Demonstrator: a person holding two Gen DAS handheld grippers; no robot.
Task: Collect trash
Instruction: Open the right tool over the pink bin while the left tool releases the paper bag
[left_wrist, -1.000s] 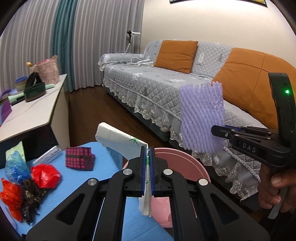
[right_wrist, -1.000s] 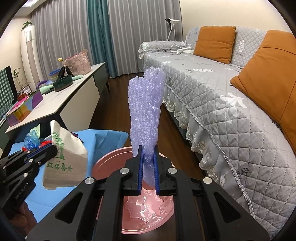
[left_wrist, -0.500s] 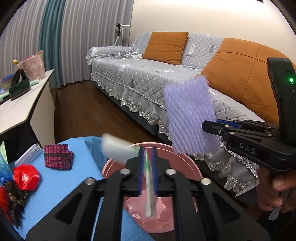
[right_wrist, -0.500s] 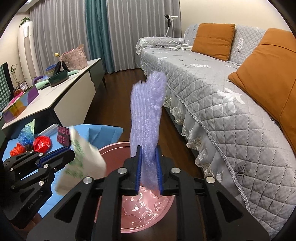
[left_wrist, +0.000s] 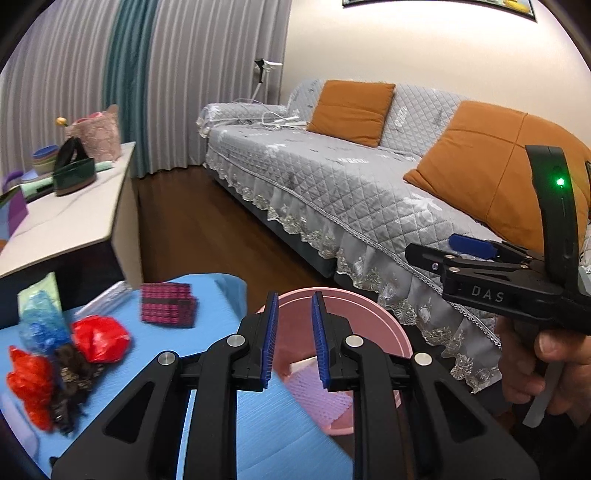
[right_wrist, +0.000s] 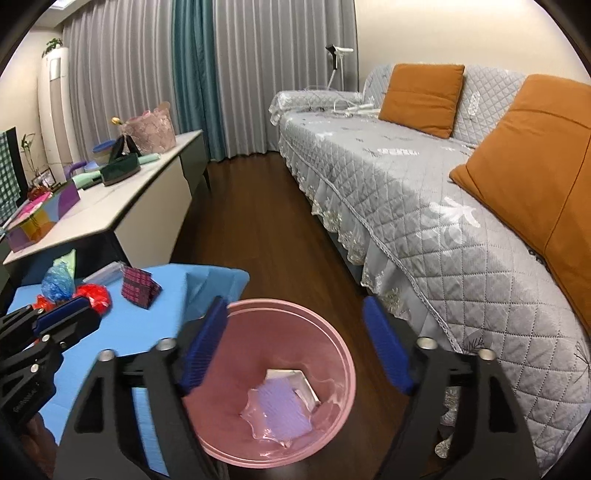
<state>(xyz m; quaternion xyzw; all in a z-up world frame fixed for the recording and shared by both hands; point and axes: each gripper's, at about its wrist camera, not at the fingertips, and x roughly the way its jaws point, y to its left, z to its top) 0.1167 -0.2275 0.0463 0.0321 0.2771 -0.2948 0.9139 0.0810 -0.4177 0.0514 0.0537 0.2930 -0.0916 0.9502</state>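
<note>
Drop step looked done: both the left gripper (left_wrist: 293, 341) and right gripper (right_wrist: 295, 345), jaws just opened and empty, hung over the pink bin (right_wrist: 332, 332) holding the purple foam net (right_wrist: 282, 410), so next up was the red wrapper (left_wrist: 98, 338) on the blue table (left_wrist: 207, 339).

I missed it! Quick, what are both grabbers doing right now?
Left gripper: jaws just opened slightly, holding nothing.
Right gripper: jaws just opened wide, holding nothing.

Warm, even indoor light, a bit dim, with a ceiling panel (right_wrist: 68, 4) glowing top left in the right wrist view. Heavy fisheye bending and black vignette at the corners. The red wrappers (left_wrist: 99, 338) near the blue table's (left_wrist: 221, 314) left edge look smeared, probably motion blur.
</note>
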